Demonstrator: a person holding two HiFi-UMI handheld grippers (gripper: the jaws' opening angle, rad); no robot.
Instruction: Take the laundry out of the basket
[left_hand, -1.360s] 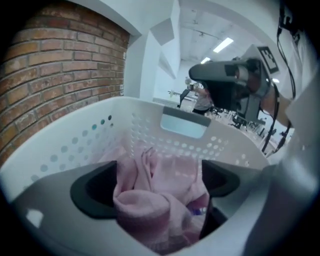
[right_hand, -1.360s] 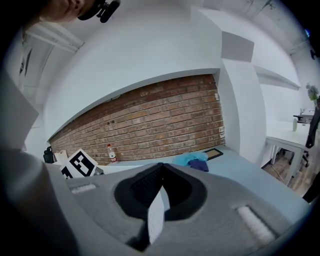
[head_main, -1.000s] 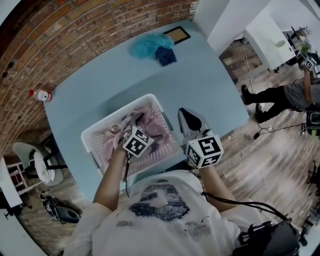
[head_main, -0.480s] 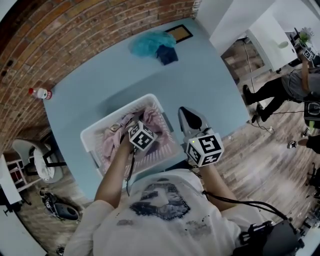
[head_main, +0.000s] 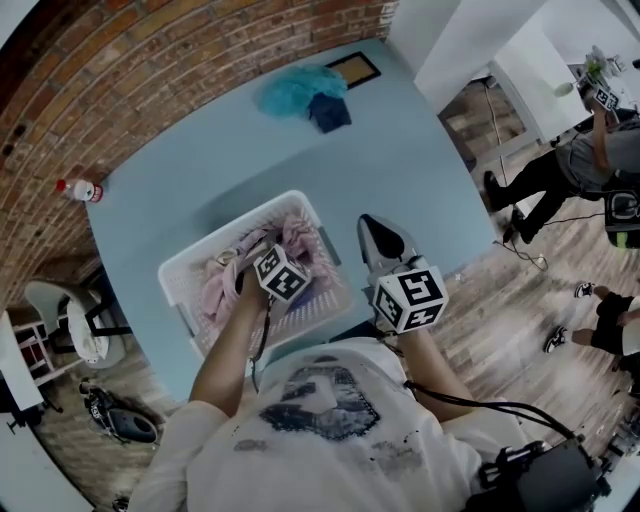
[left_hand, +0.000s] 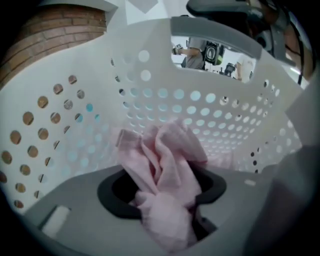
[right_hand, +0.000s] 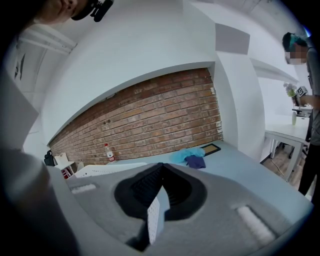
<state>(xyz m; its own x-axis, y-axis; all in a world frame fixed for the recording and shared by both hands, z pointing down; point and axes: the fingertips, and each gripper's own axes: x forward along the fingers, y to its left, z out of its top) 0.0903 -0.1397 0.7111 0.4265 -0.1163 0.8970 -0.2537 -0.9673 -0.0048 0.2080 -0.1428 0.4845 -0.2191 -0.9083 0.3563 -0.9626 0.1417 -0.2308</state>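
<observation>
Grasping is under way: the left gripper (left_hand: 165, 202) is pointing down into the white basket (head_main: 185, 268), its jaws just closing and now pinching the pink garment (left_hand: 167, 165) inside. The right gripper (right_hand: 154, 212) is idling at the basket's three o'clock, jaws together and empty. Next, I'd say, comes lifting the garment clear of the rim.

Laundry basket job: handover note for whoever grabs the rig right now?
Left tongs: down in the white perforated plastic basket, jaws have just been closing and now pinch a crumpled pink cloth.
Right tongs: shut, empty, beside the basket over the light blue table.
Done: a teal cloth and a dark blue cloth lie at the table's far end.
Left: lift the pink cloth out; more pink laundry lies in the basket.
</observation>
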